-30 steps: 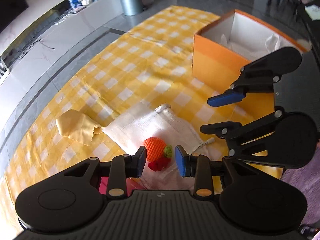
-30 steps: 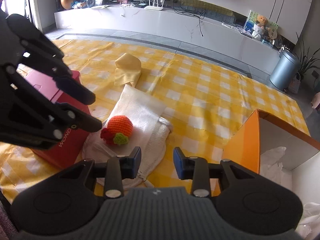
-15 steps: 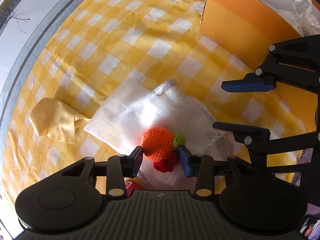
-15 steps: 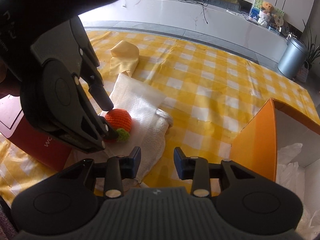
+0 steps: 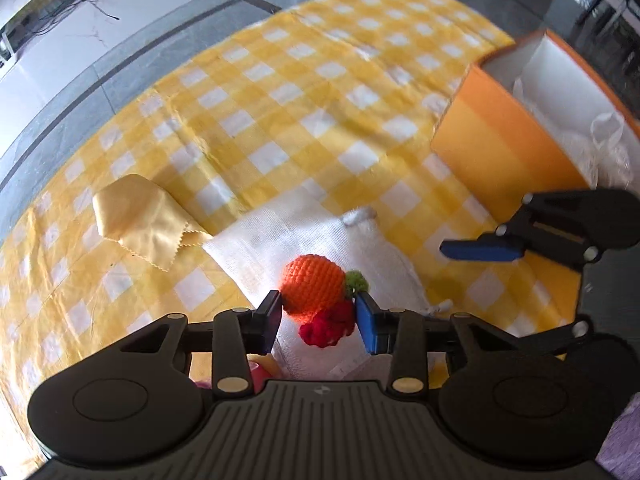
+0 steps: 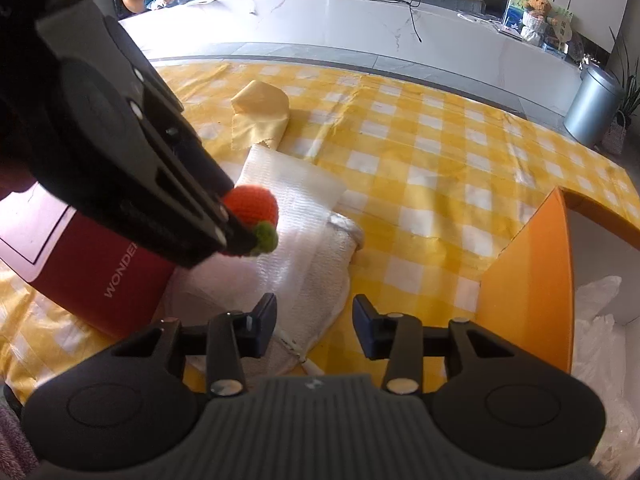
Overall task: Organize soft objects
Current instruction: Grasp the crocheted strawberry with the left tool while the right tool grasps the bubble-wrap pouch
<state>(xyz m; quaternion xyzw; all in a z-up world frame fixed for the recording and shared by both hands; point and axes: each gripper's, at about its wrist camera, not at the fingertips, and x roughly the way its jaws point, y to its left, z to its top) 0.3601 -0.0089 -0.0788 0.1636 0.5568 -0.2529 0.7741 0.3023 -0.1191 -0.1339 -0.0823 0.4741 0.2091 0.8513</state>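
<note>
An orange crochet fruit (image 5: 312, 288) with a green leaf and a red piece sits between the pads of my left gripper (image 5: 318, 312), above a folded white cloth (image 5: 280, 232). The jaws are closing, and both pads touch the toy's sides. In the right wrist view the left gripper (image 6: 240, 224) comes in from the left with the fruit (image 6: 252, 204) at its tips. My right gripper (image 6: 314, 316) hovers over the near end of the white cloth (image 6: 292, 184). Its jaws are opening, with nothing between them. A folded yellow cloth (image 5: 136, 216) lies beyond the white one.
An open orange box (image 5: 500, 152) with white plastic inside stands to the right on the yellow checked tablecloth (image 5: 320, 80). A dark red box (image 6: 80, 272) sits at the left behind the left gripper. A grey bin (image 6: 596, 100) and a white counter stand beyond the table.
My left gripper has swung in around the crochet fruit and its pads have come onto it. The right gripper's jaws have spread wider while that hand stayed in place.
</note>
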